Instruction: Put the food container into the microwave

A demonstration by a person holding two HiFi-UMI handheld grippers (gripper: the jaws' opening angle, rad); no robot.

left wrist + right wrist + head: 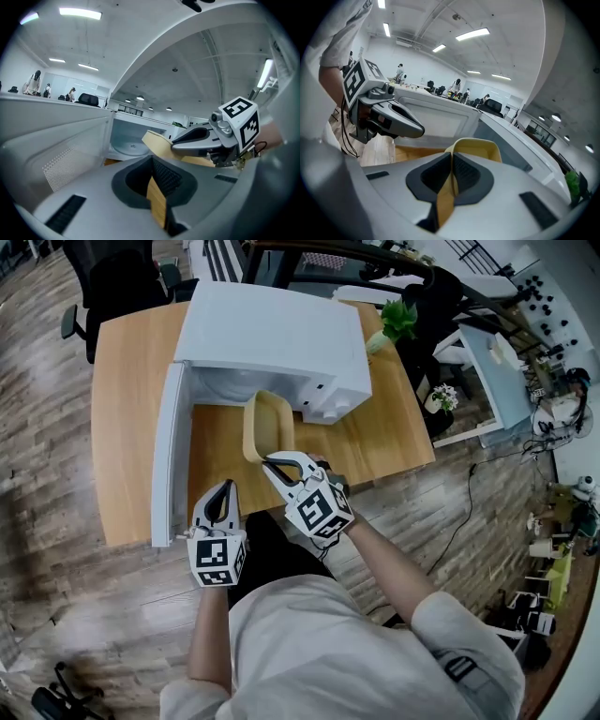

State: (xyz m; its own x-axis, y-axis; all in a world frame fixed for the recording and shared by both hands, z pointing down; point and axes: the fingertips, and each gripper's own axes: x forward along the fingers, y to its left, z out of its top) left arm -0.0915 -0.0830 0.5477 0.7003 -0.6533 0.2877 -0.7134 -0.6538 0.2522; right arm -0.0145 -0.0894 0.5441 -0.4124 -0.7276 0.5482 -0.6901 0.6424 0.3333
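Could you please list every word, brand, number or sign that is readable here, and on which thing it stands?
No text is readable in any view.
Microwave, control panel: no print can be made out.
Cubes on the left hand-held gripper and right hand-held gripper: only black-and-white square markers, no letters.
Food container: no print shows.

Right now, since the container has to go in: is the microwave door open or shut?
Open. The microwave door is swung out to the left, baring the cavity behind the food container.
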